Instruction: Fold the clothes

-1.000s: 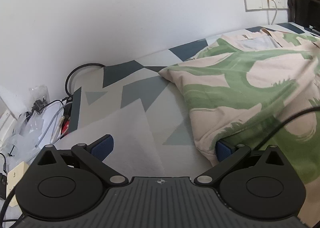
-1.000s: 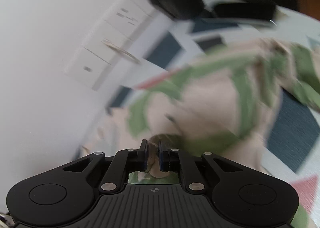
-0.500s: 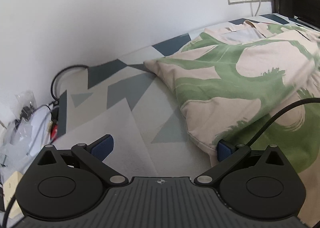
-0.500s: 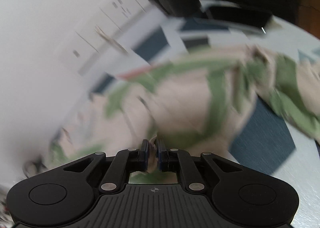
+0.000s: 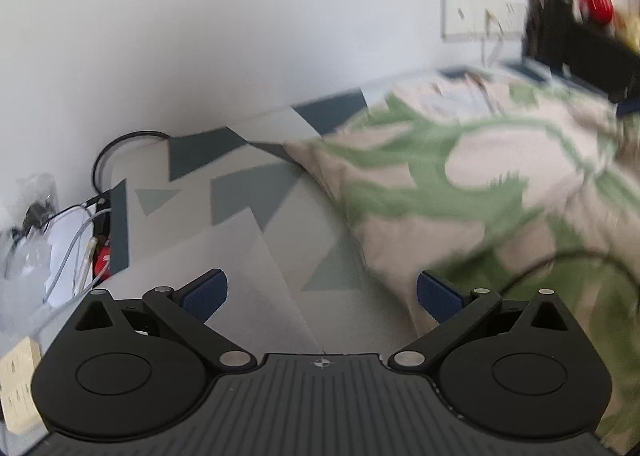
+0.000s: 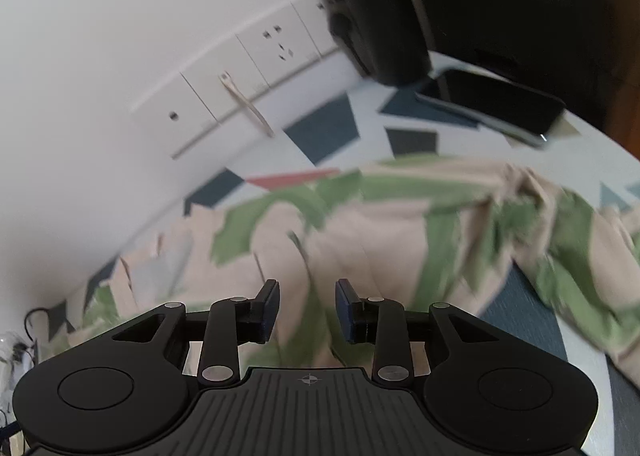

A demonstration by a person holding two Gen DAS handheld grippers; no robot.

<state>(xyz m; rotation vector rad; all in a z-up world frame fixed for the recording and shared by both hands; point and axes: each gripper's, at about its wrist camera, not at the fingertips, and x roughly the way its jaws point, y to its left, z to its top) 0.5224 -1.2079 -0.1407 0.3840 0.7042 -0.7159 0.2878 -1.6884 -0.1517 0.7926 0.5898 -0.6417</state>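
A beige garment with a green pattern (image 5: 480, 184) lies spread on the table, which is covered with a geometric cloth (image 5: 248, 192). My left gripper (image 5: 320, 294) hangs open and wide above the cloth beside the garment's left edge, with nothing between its blue pads. In the right wrist view the same garment (image 6: 380, 236) lies rumpled under my right gripper (image 6: 307, 310). Its jaws are opening. The fabric shows through the gap, and the pads do not press on it.
White wall sockets (image 6: 256, 68) with a plugged cable run along the wall. A black bottle-like object (image 6: 372, 16), a black box (image 6: 520, 16) and a dark phone (image 6: 492, 104) stand at the table's far end. Cables and plastic bags (image 5: 60, 224) lie off the left edge.
My right gripper was shut on a fold of the garment and has now parted its jaws, and the fabric has dropped. The left gripper has risen a little and stays open.
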